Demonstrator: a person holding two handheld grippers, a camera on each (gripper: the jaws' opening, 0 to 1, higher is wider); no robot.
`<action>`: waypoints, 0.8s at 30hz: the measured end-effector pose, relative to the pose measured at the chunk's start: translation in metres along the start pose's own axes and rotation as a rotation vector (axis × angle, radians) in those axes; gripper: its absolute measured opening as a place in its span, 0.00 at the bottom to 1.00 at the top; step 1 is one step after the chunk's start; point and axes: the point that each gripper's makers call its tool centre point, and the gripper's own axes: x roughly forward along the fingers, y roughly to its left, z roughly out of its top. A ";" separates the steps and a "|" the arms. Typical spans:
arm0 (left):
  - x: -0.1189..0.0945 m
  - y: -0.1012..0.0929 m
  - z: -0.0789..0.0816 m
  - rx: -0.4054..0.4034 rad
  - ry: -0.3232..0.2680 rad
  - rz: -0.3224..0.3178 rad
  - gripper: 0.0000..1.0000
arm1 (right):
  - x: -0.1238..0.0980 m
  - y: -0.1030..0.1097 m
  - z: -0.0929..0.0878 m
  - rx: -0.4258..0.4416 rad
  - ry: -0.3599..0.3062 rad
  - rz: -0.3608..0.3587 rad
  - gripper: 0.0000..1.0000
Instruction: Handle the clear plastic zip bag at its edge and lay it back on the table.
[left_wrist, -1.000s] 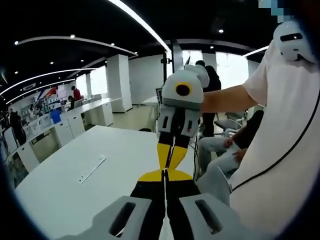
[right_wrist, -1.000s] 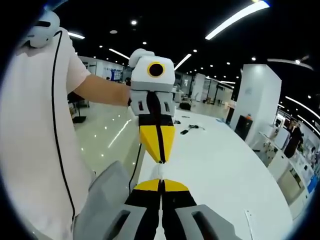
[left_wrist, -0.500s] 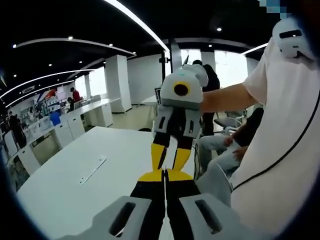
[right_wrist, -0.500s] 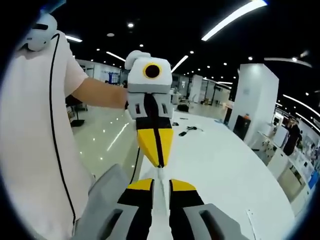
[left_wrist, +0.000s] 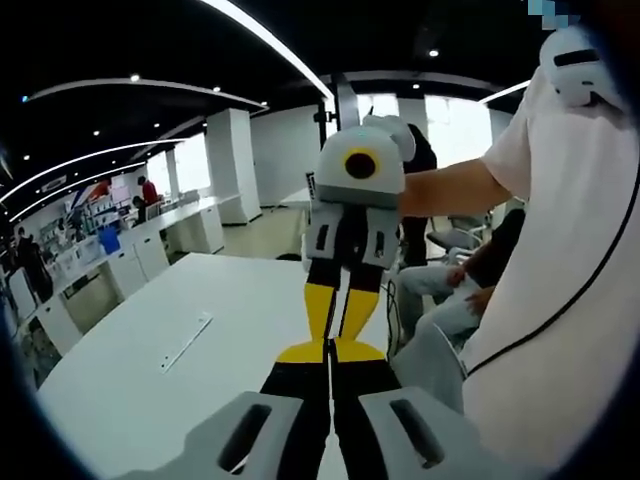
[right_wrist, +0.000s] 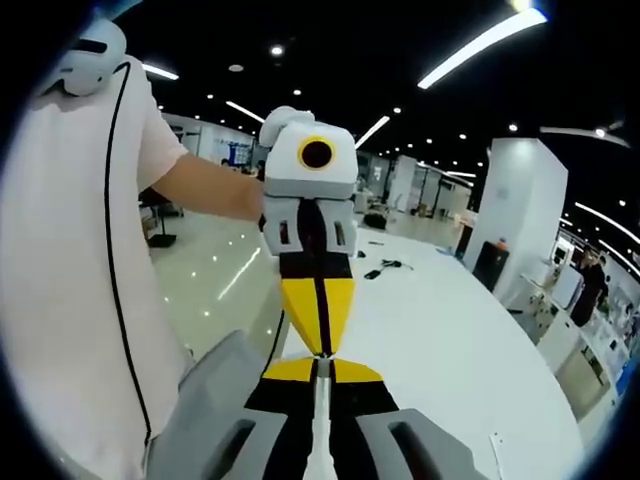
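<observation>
The main risk was the clear plastic zip bag slipping away above the white desk. It could barely be made out. A thin pale sliver showed above the desk's near edge, where the two sets of yellow tips met, and I took that for the bag seen edge-on. The left gripper, white-bodied with black-and-yellow fingers, had its fingers pressed together with no gap. Whether film lay between them could not be confirmed. The matching right gripper had its fingers a narrow way apart, so it probably bore little or none of the load. A single pinch on slick film could let the bag slide out, swing or fold on itself. Both grippers hung above the desk's edge, beside the person's white shirt, so a dropped bag might land on the floor instead of the desk. The nearly touching tips could also knock together and jolt the hold. As for heading, the sliver ran along the line joining the two grippers, so I judged the bag's long axis to lie on that line above the desk. Which end carried the zip could not be told.
</observation>
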 end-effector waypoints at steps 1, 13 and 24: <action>0.000 0.000 0.000 0.001 0.001 -0.001 0.00 | 0.000 0.000 0.000 -0.004 0.003 0.001 0.00; 0.000 -0.002 -0.003 0.002 -0.001 -0.008 0.00 | -0.001 0.002 -0.006 -0.028 0.059 0.002 0.00; 0.000 -0.001 0.000 0.008 -0.006 -0.009 0.00 | -0.006 0.002 -0.012 -0.021 0.074 -0.003 0.00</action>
